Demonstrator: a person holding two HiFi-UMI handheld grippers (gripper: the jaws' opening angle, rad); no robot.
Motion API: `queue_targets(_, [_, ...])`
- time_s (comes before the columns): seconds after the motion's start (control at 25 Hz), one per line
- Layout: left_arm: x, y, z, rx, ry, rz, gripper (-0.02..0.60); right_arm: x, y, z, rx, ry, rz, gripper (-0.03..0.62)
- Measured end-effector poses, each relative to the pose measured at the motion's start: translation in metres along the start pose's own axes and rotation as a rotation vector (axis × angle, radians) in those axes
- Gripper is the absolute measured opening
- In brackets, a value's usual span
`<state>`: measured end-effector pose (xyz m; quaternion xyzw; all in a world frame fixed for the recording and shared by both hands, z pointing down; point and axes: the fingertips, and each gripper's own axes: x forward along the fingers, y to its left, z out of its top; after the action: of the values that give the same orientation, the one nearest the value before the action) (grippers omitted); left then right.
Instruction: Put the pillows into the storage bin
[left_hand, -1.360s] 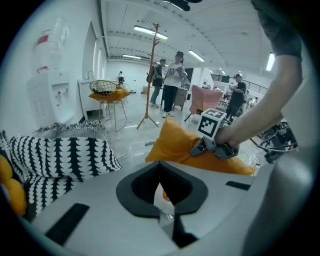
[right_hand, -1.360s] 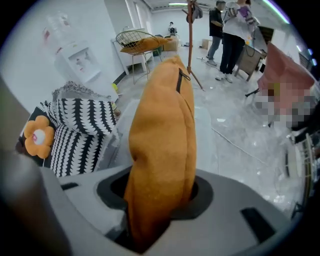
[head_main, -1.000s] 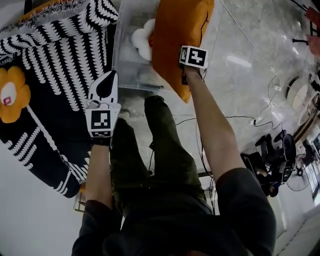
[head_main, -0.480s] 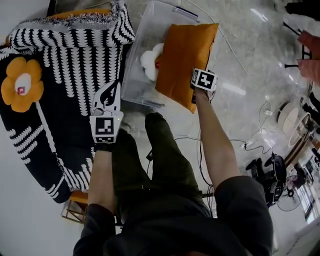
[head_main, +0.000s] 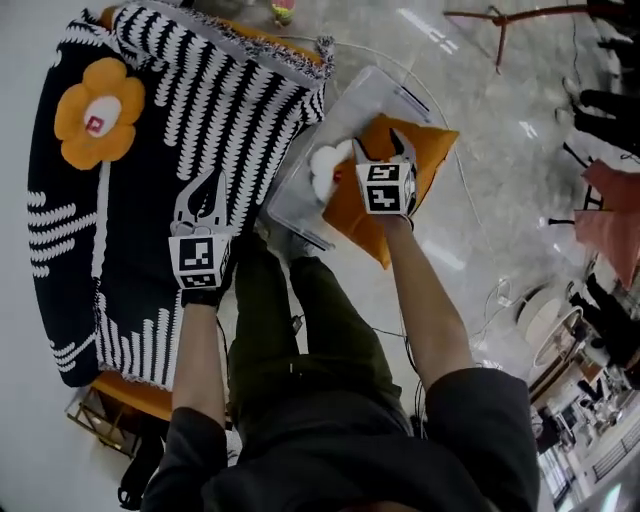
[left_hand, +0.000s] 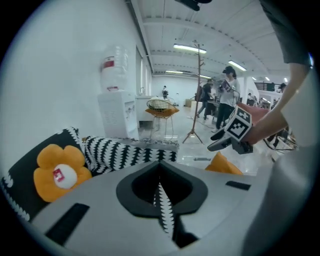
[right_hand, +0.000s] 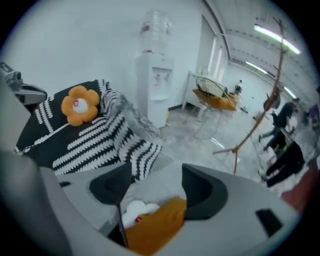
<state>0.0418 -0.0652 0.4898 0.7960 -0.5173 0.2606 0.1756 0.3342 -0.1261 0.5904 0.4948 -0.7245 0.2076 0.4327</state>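
Observation:
The orange pillow (head_main: 420, 160) lies in the clear storage bin (head_main: 300, 212), beside a white pillow (head_main: 324, 170). My right gripper (head_main: 384, 150) hovers just over them with its jaws apart and nothing pressed between the pads. In the right gripper view (right_hand: 156, 175) the orange pillow (right_hand: 155, 227) and white pillow (right_hand: 136, 210) show below the gap. My left gripper (head_main: 211, 178) is shut over the black-and-white striped throw (head_main: 220, 110); only striped fabric shows through its slit (left_hand: 160, 172). An orange flower pillow (head_main: 95, 112) rests on the throw.
A water dispenser (right_hand: 155, 85) stands by the wall behind the couch. A wire chair (left_hand: 161, 107), a coat stand (right_hand: 265, 110) and people are farther back. Cables (head_main: 490, 290) run across the glossy floor at right. The person's legs stand next to the bin.
The orange pillow went from hanging in my right gripper to lying in the bin. The right jaws came off it and now stand open above it. The left gripper stayed shut.

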Motion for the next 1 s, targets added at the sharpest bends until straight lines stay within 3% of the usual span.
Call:
queue_targets(0.2, [-0.044,0.081,-0.002,-0.091,-0.039,0.137,0.003,-0.012,0.097,0.125,-0.229,-0.162,0.141,0.302])
queue_targets(0.4, [-0.084,0.158,-0.012,-0.164,-0.069,0.257,0.003,-0.018,0.186,0.216,-0.386,-0.261,0.247,0.302])
queue_targets(0.72, [-0.120,0.263,-0.048,-0.268,-0.075,0.383,0.003,0.009,0.325,0.312,-0.648,-0.321,0.373,0.302])
queue_targets(1.0, [-0.123,0.333,-0.081,-0.332,-0.076,0.435,0.006,0.053,0.437,0.363,-0.842,-0.349,0.459,0.302])
